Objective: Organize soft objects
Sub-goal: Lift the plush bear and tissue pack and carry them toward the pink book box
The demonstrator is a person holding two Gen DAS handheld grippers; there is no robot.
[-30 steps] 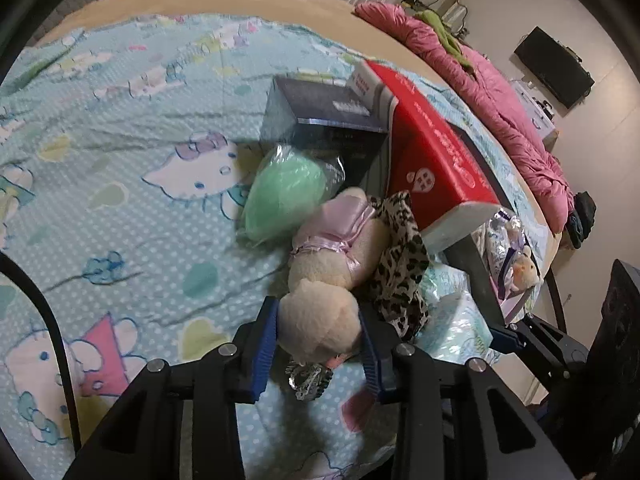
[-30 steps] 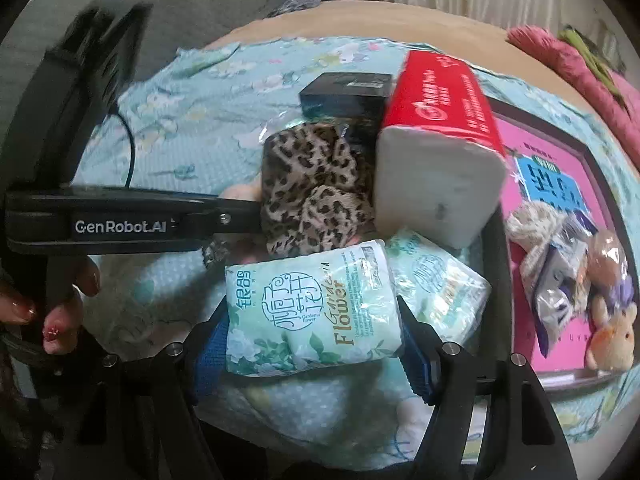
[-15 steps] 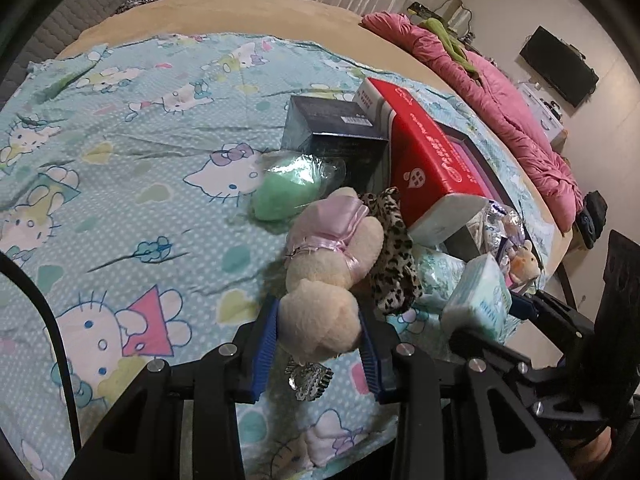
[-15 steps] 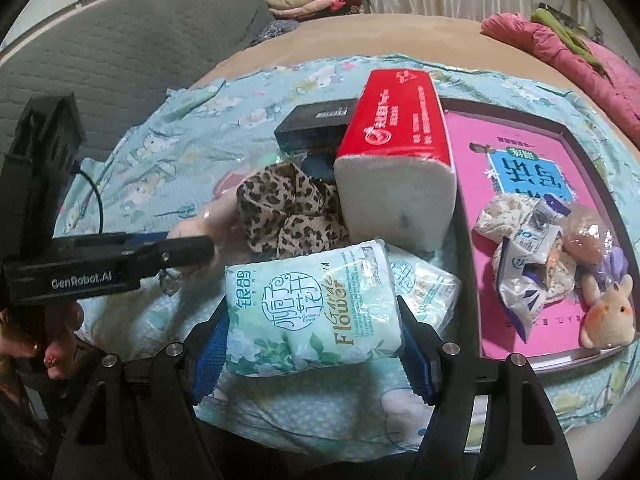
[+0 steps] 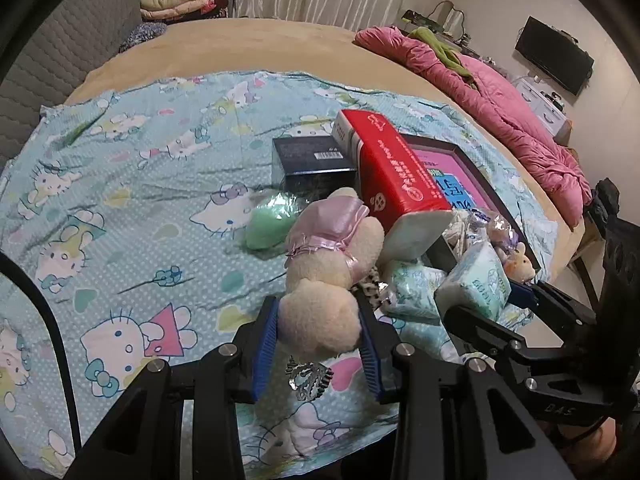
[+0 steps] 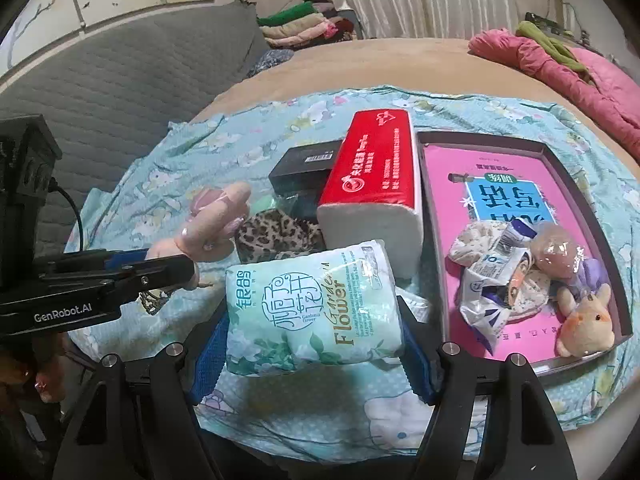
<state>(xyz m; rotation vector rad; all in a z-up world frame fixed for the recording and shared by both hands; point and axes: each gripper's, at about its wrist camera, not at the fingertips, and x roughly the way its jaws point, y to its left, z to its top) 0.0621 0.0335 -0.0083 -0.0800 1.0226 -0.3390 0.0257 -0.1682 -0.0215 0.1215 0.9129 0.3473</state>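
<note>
Two grips — plush toy, tissue pack (both lifted).

The left tongs clamp a cream plush toy in a pink satin dress, lifted above the cartoon-cat bedsheet. Beyond it lie a green pouch, a black box and a red tissue pack. At right, the right tongs grip a pale green tissue packet.

I've raised both grippers off the bed, lifting the cream plush toy in its pink satin dress and the pale green floral tissue pack above the pile.
</note>
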